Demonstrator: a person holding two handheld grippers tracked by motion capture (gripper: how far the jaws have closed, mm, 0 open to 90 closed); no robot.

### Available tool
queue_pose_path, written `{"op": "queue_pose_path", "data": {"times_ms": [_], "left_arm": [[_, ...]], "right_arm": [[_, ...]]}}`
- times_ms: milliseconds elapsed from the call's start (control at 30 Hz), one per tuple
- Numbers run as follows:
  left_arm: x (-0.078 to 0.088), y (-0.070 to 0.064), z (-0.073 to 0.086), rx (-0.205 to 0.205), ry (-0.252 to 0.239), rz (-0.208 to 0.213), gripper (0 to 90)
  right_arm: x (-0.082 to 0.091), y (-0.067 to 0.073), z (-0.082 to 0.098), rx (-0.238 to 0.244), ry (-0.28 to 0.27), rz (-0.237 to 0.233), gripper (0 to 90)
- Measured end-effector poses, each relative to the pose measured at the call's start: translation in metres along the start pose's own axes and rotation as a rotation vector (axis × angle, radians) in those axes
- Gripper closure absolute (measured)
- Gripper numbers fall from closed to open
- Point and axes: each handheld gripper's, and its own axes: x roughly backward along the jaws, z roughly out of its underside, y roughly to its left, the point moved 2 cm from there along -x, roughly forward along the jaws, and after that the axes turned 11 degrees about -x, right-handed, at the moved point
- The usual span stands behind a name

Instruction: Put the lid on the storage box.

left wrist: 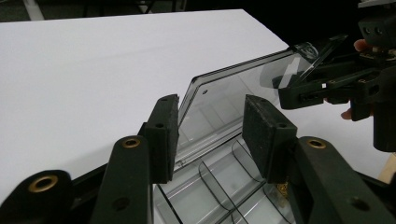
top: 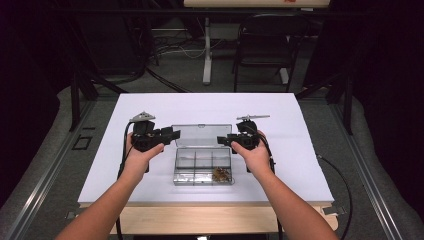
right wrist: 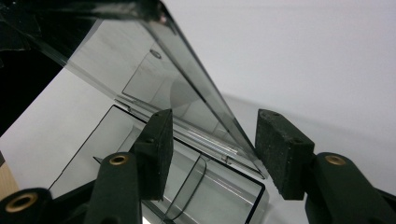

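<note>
Clear plastic compartment box (top: 202,165) sits on the white table (top: 150,107), its raised lid (left wrist: 224,98) edge between our left gripper (top: 172,135) and right gripper (top: 222,140) open jaws, unpinched; the high view reveals brown bits (top: 221,174).

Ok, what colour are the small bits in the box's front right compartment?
Brownish gold bits, clearest in the high view.

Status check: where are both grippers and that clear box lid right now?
Left gripper and right gripper open, straddling lid edges. Clear plastic compartment box open, lid raised. Small brown bits in one compartment. Nothing blocking.
</note>
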Motion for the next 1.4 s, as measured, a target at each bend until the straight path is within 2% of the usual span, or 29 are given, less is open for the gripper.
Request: {"op": "queue_pose_path", "data": {"times_ms": [567,600,667,967,1400], "left_arm": [[0.006,-0.002,0.002,-0.012,-0.008,-0.01,65.2],[0.006,-0.002,0.002,-0.027,-0.008,-0.022,65.3],[0.007,-0.002,0.003,-0.032,-0.009,-0.032,65.7],[0.01,-0.005,0.005,-0.048,-0.008,-0.016,70.5],[0.012,-0.008,0.009,-0.048,-0.008,-0.002,69.1]], "right_arm": [[0.001,0.0,0.003,0.007,-0.009,-0.002,46.5],[0.002,0.0,0.005,0.018,-0.015,-0.004,46.3],[0.002,0.0,0.006,0.026,-0.013,-0.003,45.9],[0.004,0.002,0.008,0.044,-0.012,-0.003,45.3],[0.006,0.001,0.013,0.054,-0.028,0.003,44.6]]}}
